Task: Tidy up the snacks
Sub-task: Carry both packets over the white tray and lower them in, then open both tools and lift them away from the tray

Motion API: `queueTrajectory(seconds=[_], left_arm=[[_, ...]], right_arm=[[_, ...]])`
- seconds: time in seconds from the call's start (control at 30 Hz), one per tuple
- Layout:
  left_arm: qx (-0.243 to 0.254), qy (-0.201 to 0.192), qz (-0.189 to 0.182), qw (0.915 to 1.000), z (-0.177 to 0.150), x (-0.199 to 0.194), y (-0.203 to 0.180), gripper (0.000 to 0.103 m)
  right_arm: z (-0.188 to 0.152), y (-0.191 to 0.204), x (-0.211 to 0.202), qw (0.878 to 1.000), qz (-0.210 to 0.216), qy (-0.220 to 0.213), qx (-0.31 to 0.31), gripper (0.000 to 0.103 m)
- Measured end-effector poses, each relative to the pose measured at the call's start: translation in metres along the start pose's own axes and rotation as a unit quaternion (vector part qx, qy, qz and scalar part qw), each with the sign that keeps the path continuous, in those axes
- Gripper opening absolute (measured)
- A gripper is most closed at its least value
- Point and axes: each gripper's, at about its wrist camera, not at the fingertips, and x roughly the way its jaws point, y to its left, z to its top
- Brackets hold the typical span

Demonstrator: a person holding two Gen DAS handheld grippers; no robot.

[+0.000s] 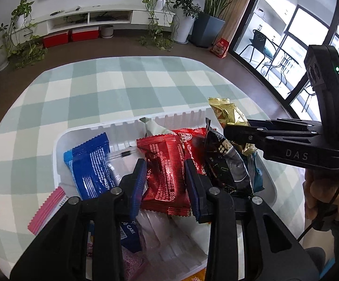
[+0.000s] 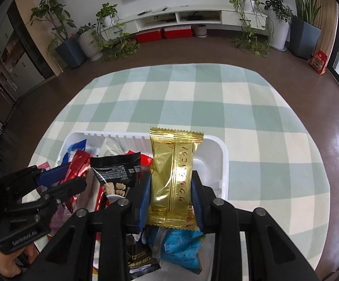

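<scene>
White bin: a ribbed plastic bin (image 1: 57,149) sat on my green-and-cream checked tablecloth (image 1: 127,86), with snack packets piled inside it.
Left gripper: my left gripper (image 1: 165,175) pinched a red foil snack packet (image 1: 167,171) between its blue pads (image 1: 137,180), one pad on each side, over the middle of the bin.
Right gripper: my right gripper (image 2: 173,194) gripped a gold foil packet (image 2: 173,175) by its lower half; the packet stood upright above the bin's right end.
Blue packet: a blue wrapper with white print (image 1: 89,166) lay at the bin's left end, just beside my left pad.
Black packet: a black packet showing nuts (image 2: 116,173) stood tilted between the red and the gold packets.
Light blue packet: a pale blue wrapper (image 2: 181,245) lay under the gold one, near my right fingers.
Pink packet: a pink serrated-edged wrapper (image 1: 46,208) stuck out over the bin's left rim.
Hands: my right hand (image 1: 321,194) showed around its handle in the left view; my left hand (image 2: 3,262) showed at the edge of the right view.
Background: a red bag (image 2: 319,62) stood on the brown floor by the window, well apart from the table.
</scene>
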Motion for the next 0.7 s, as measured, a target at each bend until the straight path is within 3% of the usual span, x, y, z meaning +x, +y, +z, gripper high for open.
queueTrajectory(seconds=[0.37,0.47,0.53,0.7], left_arm=[[-0.001,0.005,-0.002,1.0000,-0.002,0.015,-0.002,0.032],[0.001,0.002,-0.008,1.0000,-0.002,0.013,-0.003,0.042],[0.004,0.000,-0.002,1.0000,-0.002,0.011,-0.005,0.056],[0.005,-0.002,0.009,0.9999,0.000,0.011,-0.007,0.063]], right_arm=[[-0.002,-0.001,0.017,1.000,-0.005,0.012,0.001,0.035],[-0.001,-0.003,0.020,1.000,-0.002,0.014,0.010,0.037],[-0.002,-0.005,0.022,1.000,0.001,0.015,0.015,0.040],[-0.002,-0.008,0.021,1.000,0.003,0.014,0.021,0.045]])
